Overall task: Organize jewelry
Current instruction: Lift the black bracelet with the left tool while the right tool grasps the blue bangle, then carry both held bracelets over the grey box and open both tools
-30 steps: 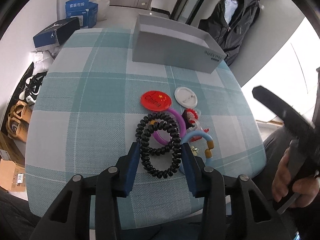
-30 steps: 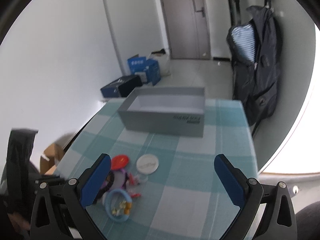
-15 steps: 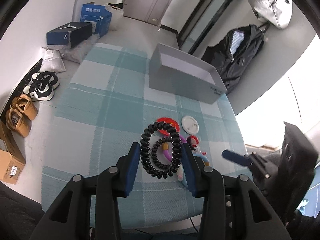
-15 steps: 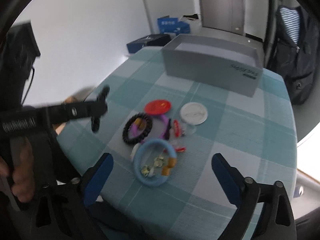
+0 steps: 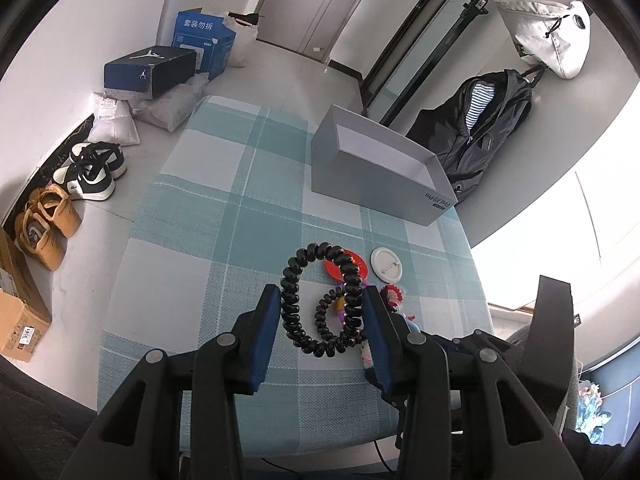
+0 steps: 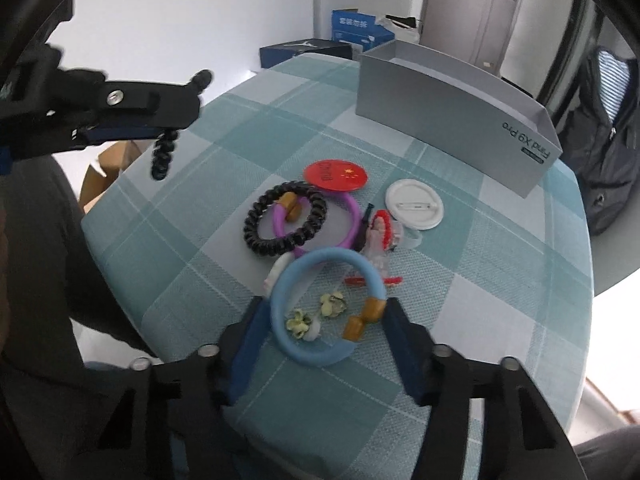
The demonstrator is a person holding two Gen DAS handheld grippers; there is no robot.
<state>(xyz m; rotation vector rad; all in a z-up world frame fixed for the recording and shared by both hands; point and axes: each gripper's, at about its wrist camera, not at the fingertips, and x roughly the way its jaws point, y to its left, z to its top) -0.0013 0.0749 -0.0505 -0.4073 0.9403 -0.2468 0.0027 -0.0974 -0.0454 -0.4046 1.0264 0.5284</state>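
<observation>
My left gripper [image 5: 320, 312] is shut on a black coil hair tie [image 5: 294, 308] and holds it above the table; it also shows in the right wrist view [image 6: 162, 156]. A second black coil tie [image 6: 284, 220], a purple bracelet [image 6: 350, 216], a red badge [image 6: 336, 176], a white badge [image 6: 414, 206], a small red-and-white figure [image 6: 378, 236] and small flower earrings [image 6: 332, 304] lie on the checked cloth. My right gripper [image 6: 324, 320] stands open around the blue bracelet [image 6: 326, 260]. The grey open box [image 5: 380, 168] stands at the far side.
The table's checked cloth [image 5: 208, 248] ends close in front of both grippers. Shoes [image 5: 88, 172] and cardboard boxes [image 5: 20, 320] lie on the floor to the left. A dark jacket [image 5: 484, 128] hangs beyond the box.
My left gripper has lifted the black coil tie off the pile and risen. My right gripper has dropped and moved in, narrowing around the blue bracelet.
</observation>
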